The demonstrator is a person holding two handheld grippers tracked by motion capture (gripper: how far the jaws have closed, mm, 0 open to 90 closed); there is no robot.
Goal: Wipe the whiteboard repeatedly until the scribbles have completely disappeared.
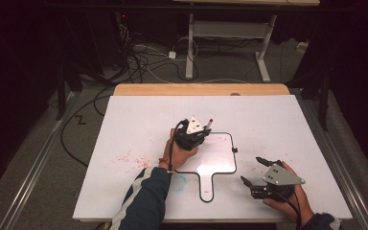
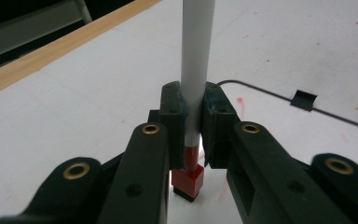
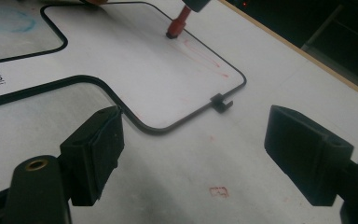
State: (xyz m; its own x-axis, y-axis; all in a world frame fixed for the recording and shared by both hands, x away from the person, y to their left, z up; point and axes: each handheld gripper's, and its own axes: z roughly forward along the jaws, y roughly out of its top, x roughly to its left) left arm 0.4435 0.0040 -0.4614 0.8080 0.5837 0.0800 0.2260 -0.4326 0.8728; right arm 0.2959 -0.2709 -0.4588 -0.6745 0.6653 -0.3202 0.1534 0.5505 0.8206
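A small whiteboard with a black rim and a handle lies on the white table top. My left gripper is shut on a white marker, held upright. The marker's red end touches the whiteboard. In the right gripper view that red end stands on the whiteboard beside faint red strokes. My right gripper rests on the table right of the board's handle. Its jaws stand open with nothing between them.
A black clip sits on the whiteboard's right rim. Red specks mark the table at left, and a blue scribble lies beside the handle. A wooden edge runs along the far side. Cables lie on the floor beyond.
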